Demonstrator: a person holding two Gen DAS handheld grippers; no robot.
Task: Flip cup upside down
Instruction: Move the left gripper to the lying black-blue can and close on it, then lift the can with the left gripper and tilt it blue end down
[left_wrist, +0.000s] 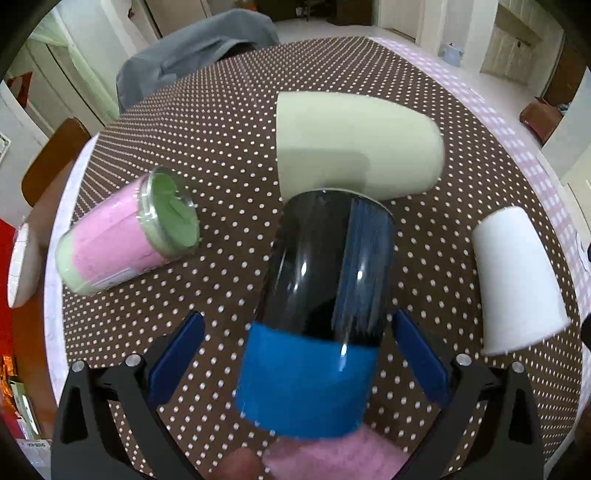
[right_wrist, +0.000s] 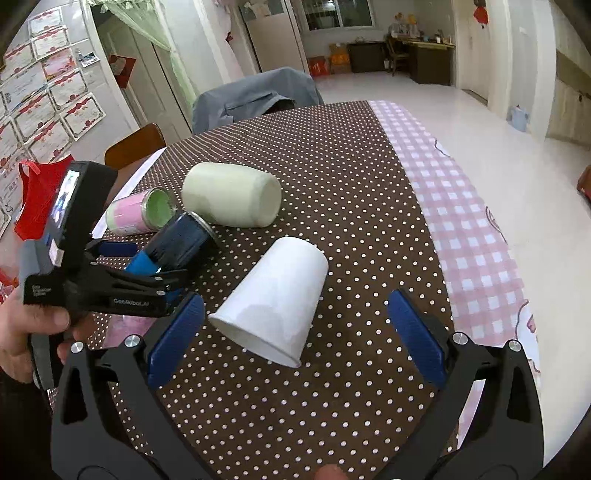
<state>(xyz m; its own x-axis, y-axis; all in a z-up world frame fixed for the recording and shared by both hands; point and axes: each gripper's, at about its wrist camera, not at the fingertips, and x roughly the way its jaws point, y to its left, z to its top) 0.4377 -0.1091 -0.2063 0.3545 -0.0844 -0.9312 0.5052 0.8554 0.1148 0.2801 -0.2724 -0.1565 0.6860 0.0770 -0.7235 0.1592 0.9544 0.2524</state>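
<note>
Four cups sat on the brown polka-dot surface (right_wrist: 351, 184). The black cup with blue band (left_wrist: 317, 306) stood between the spread fingers of the left gripper (left_wrist: 295, 354), tilted; neither blue pad appeared to touch it. The right wrist view showed it leaning, band end low inside that gripper. Beyond it, toward the far edge, the pale green cup (left_wrist: 354, 147) lay on its side, touching or nearly touching the black one. The pink and green cup (left_wrist: 129, 236) lay on its side near the left edge. The white cup (right_wrist: 275, 297) rested rim-down, between the wide-open fingers of the right gripper (right_wrist: 295, 332), untouched. A checked cloth (right_wrist: 461, 221) covered the right edge.
</note>
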